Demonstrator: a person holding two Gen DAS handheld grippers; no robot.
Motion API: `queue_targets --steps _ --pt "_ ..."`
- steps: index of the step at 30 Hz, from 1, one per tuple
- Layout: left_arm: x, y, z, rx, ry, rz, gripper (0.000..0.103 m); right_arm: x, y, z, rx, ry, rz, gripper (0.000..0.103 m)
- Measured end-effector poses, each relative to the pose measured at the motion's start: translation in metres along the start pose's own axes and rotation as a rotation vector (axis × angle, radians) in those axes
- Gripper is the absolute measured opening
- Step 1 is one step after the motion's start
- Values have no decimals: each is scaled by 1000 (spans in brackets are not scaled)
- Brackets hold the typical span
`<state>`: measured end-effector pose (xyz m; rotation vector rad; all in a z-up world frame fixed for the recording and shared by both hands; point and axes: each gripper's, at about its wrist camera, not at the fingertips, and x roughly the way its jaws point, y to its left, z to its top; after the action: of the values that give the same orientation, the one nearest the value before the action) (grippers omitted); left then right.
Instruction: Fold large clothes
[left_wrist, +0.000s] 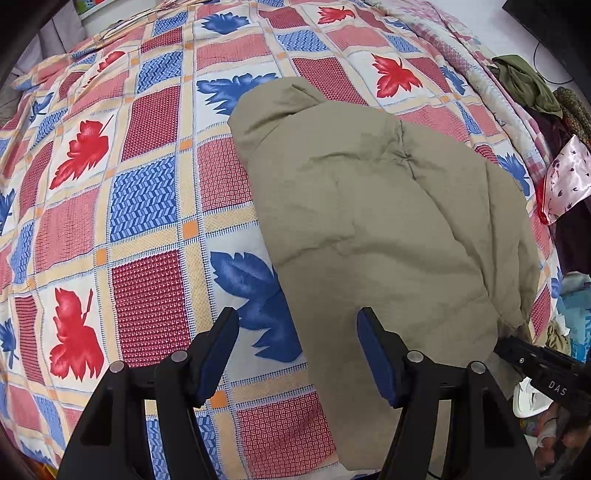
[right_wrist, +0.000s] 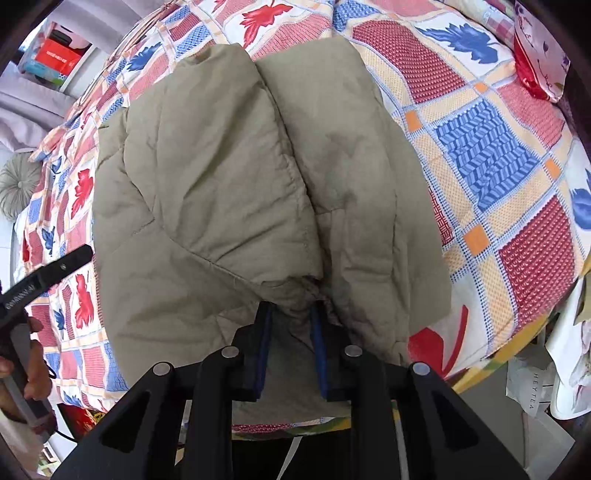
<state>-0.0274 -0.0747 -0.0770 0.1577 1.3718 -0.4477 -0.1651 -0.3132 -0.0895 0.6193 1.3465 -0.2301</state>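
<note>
a khaki padded jacket lies folded on a bed, over a bedspread checked in red and blue with leaf prints. in the left wrist view the jacket fills the centre and runs toward 5 o'clock; the left claw hangs above its 7 o'clock edge, blue pads well apart, nothing between them. in the right wrist view the right claw sits at 6 o'clock with its narrow jaws around a bunched jacket hem; whether the pads press it i cannot tell. a hand holds the left claw's handle at 8 o'clock. a pile of clothes lies at 2 o'clock.
</note>
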Motion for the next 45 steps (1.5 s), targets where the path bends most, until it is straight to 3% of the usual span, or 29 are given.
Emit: queue_targets --steps 4,5,6,11,13,18,21,29,31,38,45 --pt "5 3 -5 -14 15 -6 68 -8 11 1 -25 -20 -5 32" --pt "6 3 -6 -15 19 -7 82 -10 12 1 -32 -23 -6 32" --pt "7 4 -7 -15 22 1 103 -11 15 1 -40 -26 -8 33" --pt "10 1 -10 -1 27 3 103 -20 20 9 -55 -41 -5 34" --pt "12 1 -11 -2 31 1 103 -26 21 14 -67 -56 -6 50" --pt "17 8 -11 -44 47 -34 103 -40 17 23 -91 -97 -11 58" --pt "19 12 -10 -72 58 -57 103 -43 8 29 -89 -108 -14 70" --pt "24 16 -9 -81 71 -85 103 -49 -18 45 -81 -123 -16 72" --pt "25 16 -8 -93 74 -93 103 -45 -24 49 -72 -113 -5 86" --pt "31 18 -5 -117 75 -140 103 -26 -48 63 -27 -85 59 86" --pt "43 25 -2 -180 96 -294 103 -6 -78 74 63 -40 193 86"
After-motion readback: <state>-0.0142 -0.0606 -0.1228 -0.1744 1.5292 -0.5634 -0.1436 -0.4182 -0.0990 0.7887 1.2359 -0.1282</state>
